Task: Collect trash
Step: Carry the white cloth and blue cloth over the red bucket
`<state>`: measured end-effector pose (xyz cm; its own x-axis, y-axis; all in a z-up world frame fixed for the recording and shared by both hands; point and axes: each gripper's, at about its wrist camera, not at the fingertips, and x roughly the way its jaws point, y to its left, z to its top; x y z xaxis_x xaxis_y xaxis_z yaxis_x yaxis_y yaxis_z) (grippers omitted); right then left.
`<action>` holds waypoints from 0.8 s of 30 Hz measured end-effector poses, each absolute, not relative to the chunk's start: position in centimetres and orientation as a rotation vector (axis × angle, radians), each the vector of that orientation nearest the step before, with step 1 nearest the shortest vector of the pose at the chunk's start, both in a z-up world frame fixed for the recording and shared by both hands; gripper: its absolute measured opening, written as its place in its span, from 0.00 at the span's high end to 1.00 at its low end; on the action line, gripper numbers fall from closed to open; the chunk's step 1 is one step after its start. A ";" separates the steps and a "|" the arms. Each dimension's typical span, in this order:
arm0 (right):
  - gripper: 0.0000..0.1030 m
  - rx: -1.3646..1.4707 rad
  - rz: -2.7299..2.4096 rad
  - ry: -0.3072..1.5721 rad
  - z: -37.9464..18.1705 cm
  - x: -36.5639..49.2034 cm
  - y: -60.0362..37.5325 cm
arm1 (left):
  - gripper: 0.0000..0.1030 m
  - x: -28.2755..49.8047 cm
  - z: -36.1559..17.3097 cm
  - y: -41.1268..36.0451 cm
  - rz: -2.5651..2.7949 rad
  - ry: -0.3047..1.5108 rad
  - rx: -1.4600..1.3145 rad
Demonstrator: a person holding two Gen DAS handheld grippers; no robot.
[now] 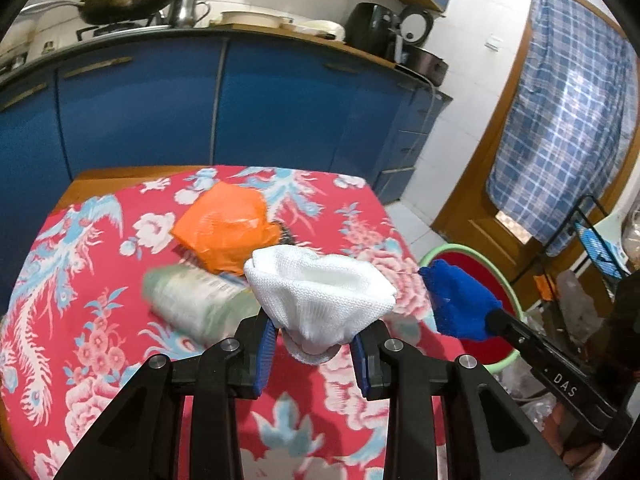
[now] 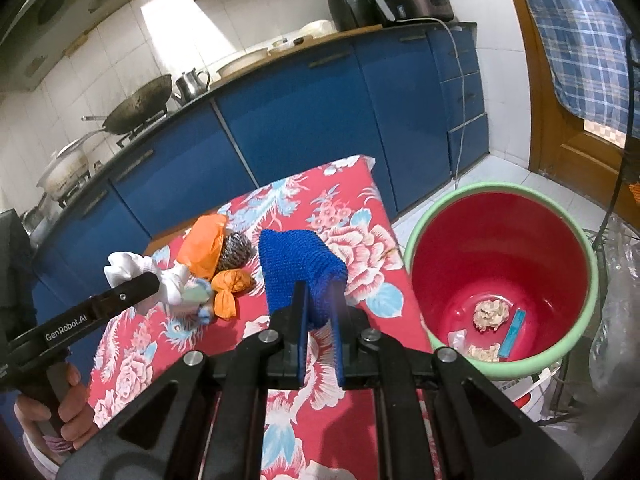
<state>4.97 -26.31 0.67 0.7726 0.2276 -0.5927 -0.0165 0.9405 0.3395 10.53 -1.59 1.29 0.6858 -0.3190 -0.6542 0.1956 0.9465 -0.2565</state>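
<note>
Right up against the left wrist lens, the left gripper (image 1: pixel 316 354) is clamped on a white knitted cloth (image 1: pixel 320 296), its blue pads pinching the bunched bottom while the rest flares open above the jaws; over on the right wrist view, the right gripper (image 2: pixel 320 320) is squeezed tight on a blue knitted cloth (image 2: pixel 298 270), which stands up between the narrow jaws; both cloths are lifted clear of the table (image 1: pixel 100 280) with its red floral cover; still lying on that cover are an orange plastic bag (image 1: pixel 224 232), a pale green bottle (image 1: pixel 196 300) on its side just in front of it, a metal scouring ball (image 2: pixel 236 248) tucked against the bag, and a small orange knotted bundle (image 2: pixel 230 288) beside the scourer; to the right of the table, down on the floor, stands the red bucket (image 2: pixel 576 240) with the green rim, and inside it sit two crumpled paper wads (image 2: pixel 490 314) and a thin blue strip (image 2: pixel 514 332); a hand (image 2: pixel 60 412) grips the left tool's handle at the lower left; behind it all run the blue cabinets (image 1: pixel 280 108), with a wok (image 1: pixel 128 0) and kettle (image 1: pixel 188 10) on the counter; a checked curtain (image 1: pixel 568 108) hangs over the wooden door.
</note>
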 end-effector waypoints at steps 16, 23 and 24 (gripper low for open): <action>0.88 0.398 0.014 0.627 0.9 2.6 -32.3 | 0.68 11.7 1.8 -9.1 -0.417 0.785 -0.085; 0.88 0.422 -0.062 0.624 0.2 2.3 -35.4 | 0.68 12.7 1.0 -13.7 -0.478 0.808 -0.014; 0.88 0.430 -0.074 0.627 -0.1 2.3 -36.0 | 0.68 12.9 0.8 -14.5 -0.486 0.813 -0.001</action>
